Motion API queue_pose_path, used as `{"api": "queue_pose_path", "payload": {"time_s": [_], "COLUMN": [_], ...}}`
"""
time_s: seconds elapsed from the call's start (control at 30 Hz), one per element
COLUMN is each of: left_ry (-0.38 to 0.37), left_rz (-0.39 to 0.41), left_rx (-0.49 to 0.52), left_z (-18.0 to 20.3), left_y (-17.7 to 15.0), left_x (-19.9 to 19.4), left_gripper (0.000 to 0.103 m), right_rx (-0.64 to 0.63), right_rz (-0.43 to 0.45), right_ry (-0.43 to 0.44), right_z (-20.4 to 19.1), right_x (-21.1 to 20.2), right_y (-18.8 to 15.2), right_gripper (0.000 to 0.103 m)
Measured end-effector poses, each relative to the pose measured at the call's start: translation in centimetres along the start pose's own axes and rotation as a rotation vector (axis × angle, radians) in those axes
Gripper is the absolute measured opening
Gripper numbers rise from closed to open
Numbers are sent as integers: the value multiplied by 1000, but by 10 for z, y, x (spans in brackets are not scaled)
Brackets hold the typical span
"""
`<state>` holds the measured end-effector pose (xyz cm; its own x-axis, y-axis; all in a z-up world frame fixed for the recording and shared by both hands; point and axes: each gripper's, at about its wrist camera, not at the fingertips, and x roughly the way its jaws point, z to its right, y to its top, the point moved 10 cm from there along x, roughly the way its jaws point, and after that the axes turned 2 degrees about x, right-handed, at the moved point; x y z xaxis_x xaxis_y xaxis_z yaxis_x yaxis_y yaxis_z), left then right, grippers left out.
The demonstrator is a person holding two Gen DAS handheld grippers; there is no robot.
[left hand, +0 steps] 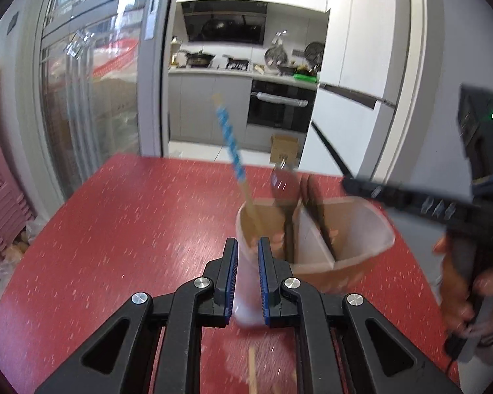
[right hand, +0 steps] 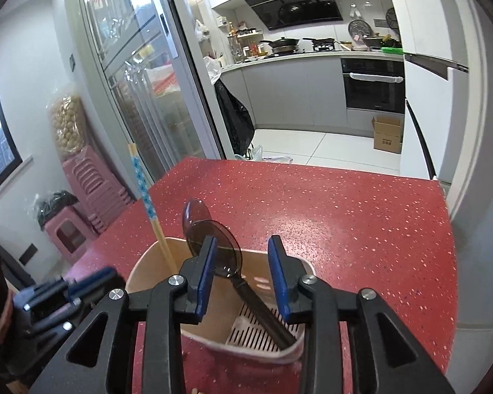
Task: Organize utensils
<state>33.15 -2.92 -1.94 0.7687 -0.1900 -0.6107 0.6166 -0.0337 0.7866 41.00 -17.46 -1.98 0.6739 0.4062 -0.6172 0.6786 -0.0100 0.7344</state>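
Utensils are sitting upright in a beige divided holder (right hand: 148, 262) on the red speckled table (right hand: 345, 229), which I am watching through both wrist cameras. In the right wrist view the holder is standing toward the near edge of the table, its slotted drain floor showing in the compartment below my right gripper (right hand: 243, 275). A dark translucent spoon (right hand: 213, 239) is leaning in that compartment, bowl up, its handle running down to the slotted floor; a second spoon bowl (right hand: 195, 211) is peeking out behind it. A chopstick with a blue patterned top (right hand: 144, 193) is standing in the left compartment, tilting away to the left. My right gripper's jaws are standing apart on either side of the spoon, the pads not pressing it, and they have just been opening. In the left wrist view, which is blurred, my left gripper (left hand: 248, 275) is holding its jaws narrowly parted, with the holder's pale near wall (left hand: 246, 282) between the pads; I cannot tell whether they are pinching it. A person's hand (left hand: 470, 292) is gripping the right tool at that view's right edge.
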Motion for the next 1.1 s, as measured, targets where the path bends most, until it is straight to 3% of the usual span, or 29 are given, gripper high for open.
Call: {"api": "queue_pose_path", "payload": {"time_s": [0.23,0.67,0.7,0.73,0.93,1.1], "left_ry": [24,16,13,14,28,61], "left_rz": [-128,-281,-289,-294,-247,-299], "left_rx": [-2,-79,-80,-80,-79,-9], "left_z": [-16,-29,-27,-26,-22,-25], "left_y": [-60,-169,-175,-179,-185,-201], "left_x": [-22,-55,-56,-58,-68,-64], "left_gripper": [41,42,52,103,103,103], "right_rx": [48,233,243,254,276,252], "right_rz": [-52,-296,-304,-311,-346,-374], "right_ry": [4,-40,-42,-44,-65,-86], "right_z": [-10,-3,-3,-3,-8,-13], "right_x": [-34,-56,-58,-59,-67,-65], "right_y": [-37,-180,-187,-195,-226,-248], "right_gripper": [41,41,41,41,41,41]}}
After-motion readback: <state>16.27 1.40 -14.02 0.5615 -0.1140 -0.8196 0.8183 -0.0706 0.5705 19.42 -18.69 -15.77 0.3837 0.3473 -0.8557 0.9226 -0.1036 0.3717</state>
